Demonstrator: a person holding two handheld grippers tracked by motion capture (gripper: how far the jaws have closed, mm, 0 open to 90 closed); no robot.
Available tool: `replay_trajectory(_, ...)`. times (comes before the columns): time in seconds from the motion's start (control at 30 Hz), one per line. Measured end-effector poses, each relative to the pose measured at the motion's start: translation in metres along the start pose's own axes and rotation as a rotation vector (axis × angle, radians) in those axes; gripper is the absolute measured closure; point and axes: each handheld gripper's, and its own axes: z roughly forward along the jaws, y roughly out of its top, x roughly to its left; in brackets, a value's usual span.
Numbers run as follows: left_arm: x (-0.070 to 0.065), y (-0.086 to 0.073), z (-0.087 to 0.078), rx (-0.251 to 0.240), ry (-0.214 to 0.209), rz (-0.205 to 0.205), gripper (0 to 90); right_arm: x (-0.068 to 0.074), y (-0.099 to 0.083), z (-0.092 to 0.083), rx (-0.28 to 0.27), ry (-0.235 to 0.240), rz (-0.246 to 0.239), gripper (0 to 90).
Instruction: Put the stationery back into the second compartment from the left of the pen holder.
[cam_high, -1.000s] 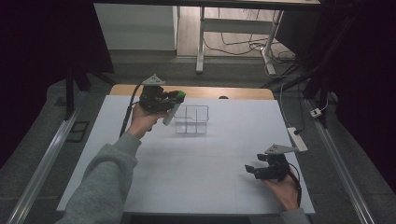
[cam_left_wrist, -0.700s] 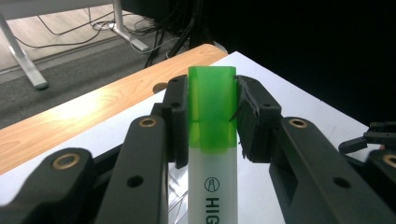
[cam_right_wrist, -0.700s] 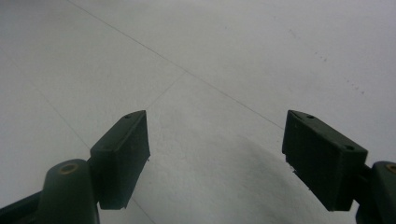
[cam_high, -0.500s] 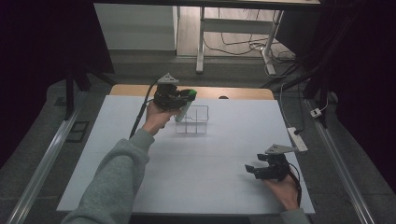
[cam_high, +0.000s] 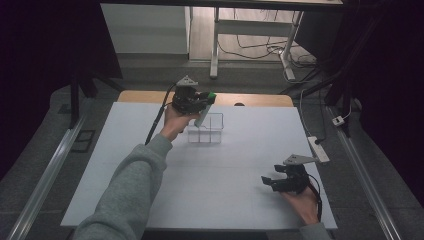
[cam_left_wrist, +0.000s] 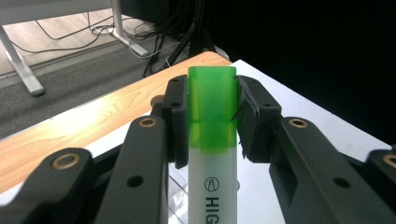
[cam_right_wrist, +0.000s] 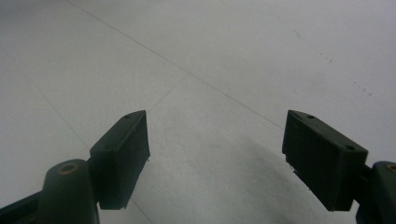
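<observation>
Left gripper view is showing the left claw (cam_left_wrist: 212, 123) pinching a highlighter (cam_left_wrist: 212, 140) at its green cap, held in the air above a clear divided box (cam_high: 206, 128) at the far side of the white surface (cam_high: 220, 200). The right claw (cam_right_wrist: 217, 158) is resting spread and empty near the surface's right edge. Judging by the pose, the placing step is underway; next the marker needs lowering into a compartment before release.

One bench (cam_high: 240, 165), white-topped. Two grippers: left gripper (cam_high: 202, 100), right gripper (cam_high: 272, 182). One highlighter (cam_left_wrist: 212, 140), green cap, white body. One clear divided box (cam_high: 206, 131); compartment count unclear. Two hands: left hand (cam_high: 172, 122), right hand (cam_high: 302, 205). One power strip (cam_high: 320, 149) at bench's right edge.
</observation>
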Motion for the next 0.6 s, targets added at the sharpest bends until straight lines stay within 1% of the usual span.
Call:
replay_trajectory(0.2, 0.000, 0.005, 0.010, -0.008, -0.001, 0.010, 66.4, 0.000, 0.000, 0.000, -0.001, -0.001, 0.003, 22.1)
replay_trajectory(0.27, 0.000, 0.007, 0.014, -0.015, 0.005, 0.021, 66.3, 0.000, 0.000, 0.000, -0.003, 0.000, 0.002, 22.1)
replay_trajectory(0.33, 0.003, 0.008, 0.022, -0.015, 0.013, 0.030, 66.3, 0.000, -0.001, 0.000, -0.004, 0.001, 0.003, 22.1)
replay_trajectory(0.4, 0.005, 0.008, 0.025, -0.012, 0.016, 0.031, 66.3, 0.000, -0.001, 0.001, -0.007, 0.003, 0.004, 22.1)
replay_trajectory(0.43, 0.009, 0.007, 0.031, -0.013, 0.017, 0.030, 66.3, -0.001, -0.001, 0.001, -0.008, 0.006, 0.004, 22.1)
replay_trajectory(0.47, 0.009, 0.007, 0.031, -0.013, 0.017, 0.030, 66.3, 0.000, -0.001, 0.001, -0.002, 0.003, 0.006, 22.1)
replay_trajectory(0.5, 0.013, 0.004, 0.035, -0.018, 0.016, 0.017, 66.2, 0.000, 0.000, 0.002, 0.005, 0.006, 0.007, 22.1)
replay_trajectory(0.53, 0.013, 0.004, 0.035, -0.018, 0.016, 0.017, 66.2, 0.000, -0.001, 0.002, 0.006, 0.008, 0.008, 22.1)
replay_trajectory(0.57, 0.016, 0.002, 0.039, -0.019, 0.015, 0.008, 66.2, 0.000, -0.001, 0.002, 0.007, 0.006, 0.006, 22.1)
replay_trajectory(0.6, 0.017, 0.001, 0.040, -0.017, 0.018, 0.010, 66.3, 0.000, -0.001, 0.002, 0.004, 0.010, 0.008, 22.1)
